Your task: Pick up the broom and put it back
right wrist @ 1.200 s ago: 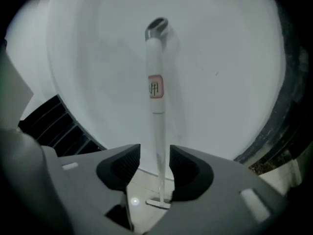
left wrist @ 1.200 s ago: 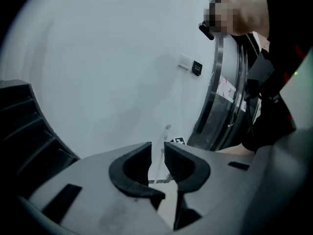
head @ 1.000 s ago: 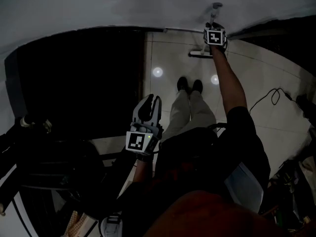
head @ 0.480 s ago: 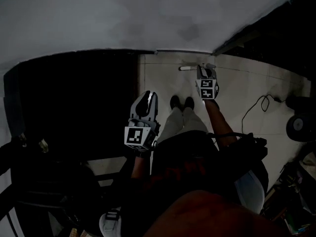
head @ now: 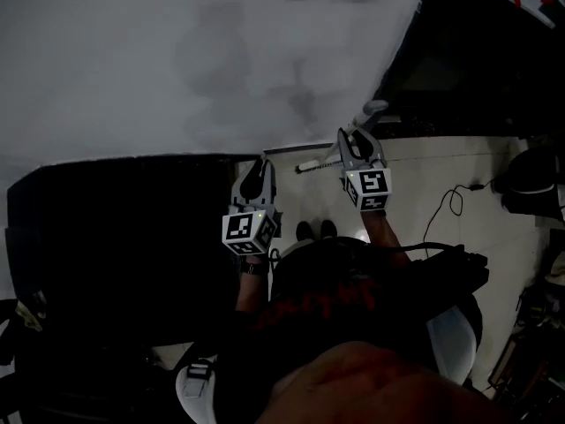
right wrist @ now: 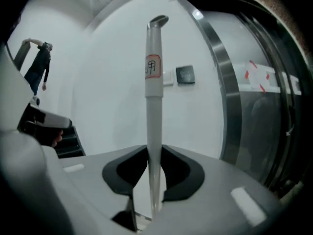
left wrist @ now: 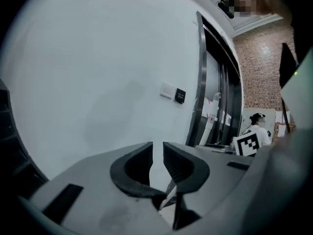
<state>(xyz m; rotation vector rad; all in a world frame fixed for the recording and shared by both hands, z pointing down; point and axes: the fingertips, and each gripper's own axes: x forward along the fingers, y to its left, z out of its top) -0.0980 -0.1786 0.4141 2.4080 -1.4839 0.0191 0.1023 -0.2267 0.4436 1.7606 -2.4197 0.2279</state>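
Overall: two handheld grippers are seen raised side by side in front of a white wall (head: 177, 60), above a tiled floor (head: 424, 170).
Right gripper (head: 357, 144): the jaws are closed on the broom (head: 374, 109); in the right gripper view both dark pads are pressed against its pale handle, one on each side.
Broom: the handle (right wrist: 153, 92) is held upright between the right jaws, with its bent top end standing well above them. A red-printed label (right wrist: 152, 66) is seen around the upper handle. In the head view a pale bar (head: 316, 162) is seen just left of the right gripper, low by the foot of the wall; whether it is the broom's head cannot be told.
Left gripper (head: 257, 170): the jaws are kept slightly apart, with a narrow gap between the pads. Nothing is held; only wall is seen through the gap in the left gripper view.
Wall fittings: a white switch plate (right wrist: 167, 78) and a dark panel (right wrist: 183, 75) are mounted next to each other.
Door: a metal-framed glass door (right wrist: 220, 82) is seen to the right of the wall.
Floor: a thin cable (head: 441, 206) is laid on the tiles at the right.
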